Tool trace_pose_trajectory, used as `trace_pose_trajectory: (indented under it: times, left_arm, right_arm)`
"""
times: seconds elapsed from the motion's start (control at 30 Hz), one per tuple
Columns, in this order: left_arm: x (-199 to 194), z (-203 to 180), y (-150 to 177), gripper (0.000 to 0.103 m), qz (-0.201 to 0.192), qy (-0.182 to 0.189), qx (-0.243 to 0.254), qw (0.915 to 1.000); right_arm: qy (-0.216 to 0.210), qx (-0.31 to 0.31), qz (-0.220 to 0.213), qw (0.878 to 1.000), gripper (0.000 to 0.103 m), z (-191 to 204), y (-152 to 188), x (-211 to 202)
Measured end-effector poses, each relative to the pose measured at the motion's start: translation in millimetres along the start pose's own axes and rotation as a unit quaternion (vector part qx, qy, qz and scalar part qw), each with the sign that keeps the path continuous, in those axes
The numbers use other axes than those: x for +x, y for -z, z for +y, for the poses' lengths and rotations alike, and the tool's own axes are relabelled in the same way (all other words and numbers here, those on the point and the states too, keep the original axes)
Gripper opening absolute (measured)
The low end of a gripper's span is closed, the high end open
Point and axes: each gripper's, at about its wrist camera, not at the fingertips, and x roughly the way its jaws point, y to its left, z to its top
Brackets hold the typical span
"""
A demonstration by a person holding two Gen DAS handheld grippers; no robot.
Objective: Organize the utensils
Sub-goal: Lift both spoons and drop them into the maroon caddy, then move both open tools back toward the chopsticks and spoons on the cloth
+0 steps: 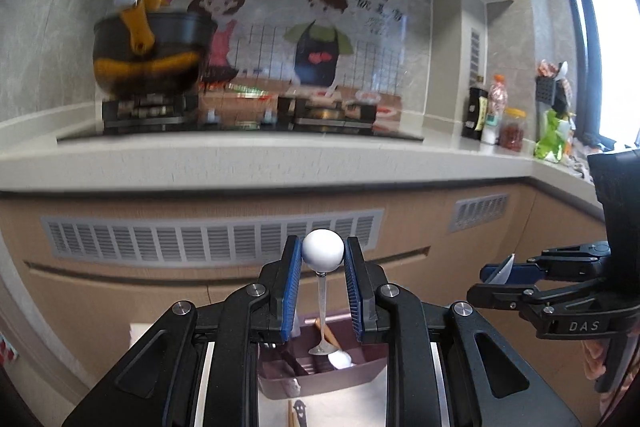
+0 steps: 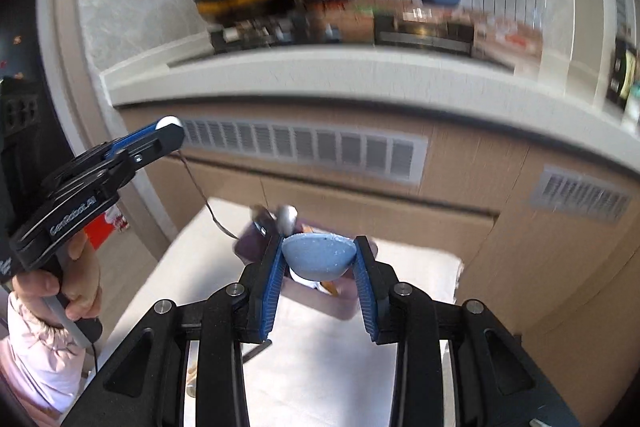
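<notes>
Left cam: my left gripper (image 1: 323, 255) clamps a spoon (image 1: 322, 291) by its white ball end, bowl hanging over the purple tray (image 1: 320, 379).

Right cam: my right gripper (image 2: 320, 259) pinches a blue spoon bowl (image 2: 318, 255) above the tray (image 2: 248, 247), w/ table (image 2: 332, 359) underneath.

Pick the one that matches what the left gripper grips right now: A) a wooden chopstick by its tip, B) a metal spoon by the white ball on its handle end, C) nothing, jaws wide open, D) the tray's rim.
B: the left gripper clamps the white ball of the metal spoon, whose bowl hangs down over the purple tray.
</notes>
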Motion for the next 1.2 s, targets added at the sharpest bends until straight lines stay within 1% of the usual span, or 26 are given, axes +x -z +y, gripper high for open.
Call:
trace_pose_trajectory:
  times: [0.13, 0.27, 0.33, 0.57, 0.73, 0.8, 0.83, 0.87, 0.93, 1.0, 1.03, 1.07, 1.1, 1.13, 1.2]
  left_arm:
    - [28, 9, 19, 0.022, 0.015, 0.001, -0.014, 0.9998]
    - [52, 15, 35, 0.022, 0.027, -0.003, -0.025, 0.9993]
    - [66, 19, 45, 0.022, 0.039, -0.005, -0.031, 0.9988]
    - [102, 27, 80, 0.022, 0.076, -0.012, -0.050, 0.9958]
    - [115, 29, 97, 0.023, 0.090, -0.022, -0.053, 0.9943]
    - [116, 32, 100, 0.024, 0.097, -0.019, -0.059, 0.9934]
    - [117, 34, 100, 0.025, 0.099, -0.018, -0.064, 0.9929]
    - [115, 36, 100, 0.026, 0.099, -0.017, -0.067, 0.9926]
    - [108, 37, 98, 0.031, 0.097, -0.017, -0.072, 0.9925]
    - [95, 38, 96, 0.034, 0.092, -0.017, -0.074, 0.9929]
    - [87, 38, 95, 0.039, 0.087, -0.019, -0.075, 0.9932]
    - [77, 39, 95, 0.043, 0.084, -0.021, -0.076, 0.9933]
    - [70, 39, 95, 0.050, 0.082, -0.025, -0.077, 0.9933]
    - [60, 40, 97, 0.054, 0.081, -0.031, -0.077, 0.9933]
    - [43, 41, 103, 0.056, 0.083, -0.045, -0.073, 0.9928]
  right_arm:
    - [-0.012, 0.028, 0.050, 0.998, 0.031, -13, 5, 44]
    - [-0.017, 0.039, 0.079, 0.996, 0.031, -21, 8, 77]
    - [-0.018, 0.046, 0.090, 0.995, 0.031, -24, 9, 93]
    - [-0.016, 0.048, 0.112, 0.992, 0.031, -32, 25, 144]
    - [0.003, 0.029, 0.102, 0.994, 0.032, -30, 34, 157]
    - [0.008, 0.023, 0.093, 0.995, 0.036, -28, 37, 158]
    - [0.008, 0.021, 0.087, 0.996, 0.045, -28, 39, 158]
    - [0.005, 0.021, 0.081, 0.997, 0.060, -27, 41, 156]
    - [0.003, 0.024, 0.064, 0.998, 0.077, -27, 44, 152]
    - [0.003, 0.020, 0.041, 0.999, 0.079, -25, 48, 139]
    - [0.007, 0.018, 0.032, 0.999, 0.080, -25, 50, 132]
    - [0.012, 0.015, 0.025, 1.000, 0.088, -22, 51, 127]
    - [0.023, 0.012, 0.014, 1.000, 0.095, -19, 55, 119]
    - [0.030, 0.010, 0.003, 0.999, 0.103, -15, 60, 111]
    - [0.040, 0.001, -0.007, 0.999, 0.103, -4, 70, 101]
